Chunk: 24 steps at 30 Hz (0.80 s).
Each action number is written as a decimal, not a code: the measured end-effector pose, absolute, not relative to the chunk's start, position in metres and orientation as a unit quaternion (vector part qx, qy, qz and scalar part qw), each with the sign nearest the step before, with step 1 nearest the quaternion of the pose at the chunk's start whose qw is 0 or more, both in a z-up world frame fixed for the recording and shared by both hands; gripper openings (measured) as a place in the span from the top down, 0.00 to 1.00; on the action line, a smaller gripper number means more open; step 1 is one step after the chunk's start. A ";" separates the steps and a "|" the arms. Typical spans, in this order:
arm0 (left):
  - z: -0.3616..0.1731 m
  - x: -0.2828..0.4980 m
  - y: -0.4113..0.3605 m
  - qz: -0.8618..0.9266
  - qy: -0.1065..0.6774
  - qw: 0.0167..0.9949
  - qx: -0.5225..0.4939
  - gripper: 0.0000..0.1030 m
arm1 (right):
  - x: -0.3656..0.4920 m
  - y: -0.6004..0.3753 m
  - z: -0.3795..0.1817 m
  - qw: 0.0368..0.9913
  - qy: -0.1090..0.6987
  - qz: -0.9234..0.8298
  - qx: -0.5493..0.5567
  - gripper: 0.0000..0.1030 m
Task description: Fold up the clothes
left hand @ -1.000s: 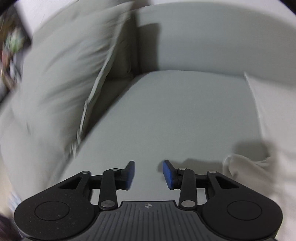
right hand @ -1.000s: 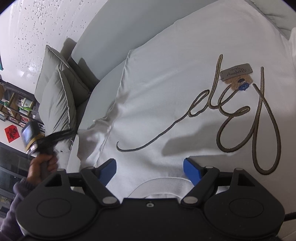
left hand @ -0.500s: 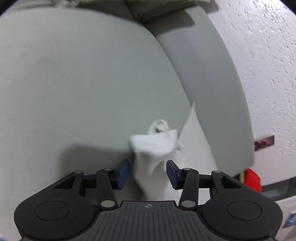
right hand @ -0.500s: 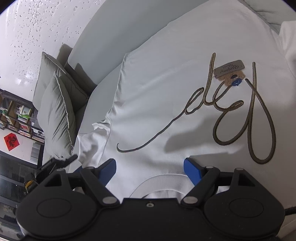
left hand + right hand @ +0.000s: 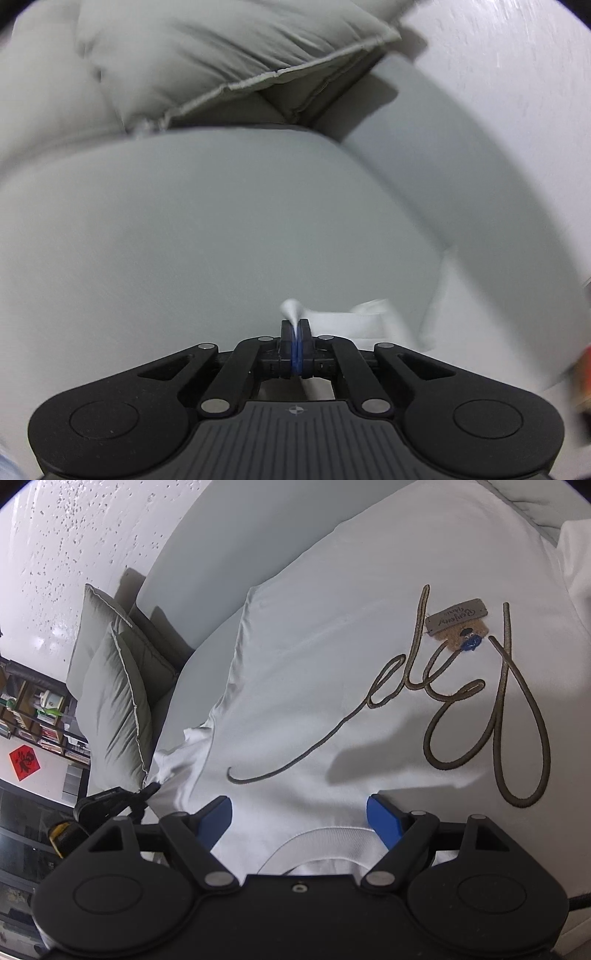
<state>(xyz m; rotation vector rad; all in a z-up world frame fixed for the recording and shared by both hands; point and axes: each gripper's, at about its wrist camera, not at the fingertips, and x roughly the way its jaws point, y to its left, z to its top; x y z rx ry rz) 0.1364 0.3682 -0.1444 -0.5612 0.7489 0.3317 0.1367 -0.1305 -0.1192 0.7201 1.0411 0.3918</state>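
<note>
A white T-shirt [image 5: 332,657] with brown script embroidery and a small tag lies flat on a grey sofa seat. My right gripper [image 5: 299,816] is open and hovers over the shirt's collar [image 5: 325,836], holding nothing. My left gripper [image 5: 295,330] is shut on the tip of the shirt's sleeve [image 5: 364,319], which bunches out to its right. In the right wrist view the left gripper [image 5: 146,790] shows at the sleeve end [image 5: 173,760], at the shirt's left side.
The grey sofa seat [image 5: 221,229] stretches ahead of the left gripper, with grey pillows [image 5: 207,55] at its far end. Pillows [image 5: 114,701] also lean against the sofa back left of the shirt. A shelf unit [image 5: 33,716] stands beyond.
My left gripper came down over the sleeve end and closed on it. My right gripper stayed open over the collar, barely moving.
</note>
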 end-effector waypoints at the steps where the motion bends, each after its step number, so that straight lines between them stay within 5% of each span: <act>1: -0.147 0.139 0.365 0.173 0.372 0.883 -0.227 0.91 | 0.137 -0.130 -0.119 0.789 0.483 0.182 0.332 0.23; 11: -0.109 0.119 0.381 0.191 0.399 0.884 -0.149 0.87 | 0.121 -0.157 -0.103 0.797 0.476 0.157 0.338 0.22; 20: -0.081 0.093 0.270 -0.027 0.431 0.894 -0.121 0.75 | 0.070 -0.227 -0.073 0.833 0.430 0.105 0.332 0.21; 22: -0.092 0.099 0.232 -0.038 0.440 0.892 -0.096 0.78 | 0.065 -0.238 -0.075 0.848 0.423 0.075 0.311 0.41; 23: -0.096 0.100 0.211 -0.041 0.444 0.892 -0.079 0.78 | 0.066 -0.240 -0.077 0.853 0.424 0.064 0.297 0.71; 24: -0.103 0.101 0.192 -0.042 0.444 0.894 -0.053 0.79 | 0.069 -0.240 -0.081 0.857 0.426 0.060 0.284 0.87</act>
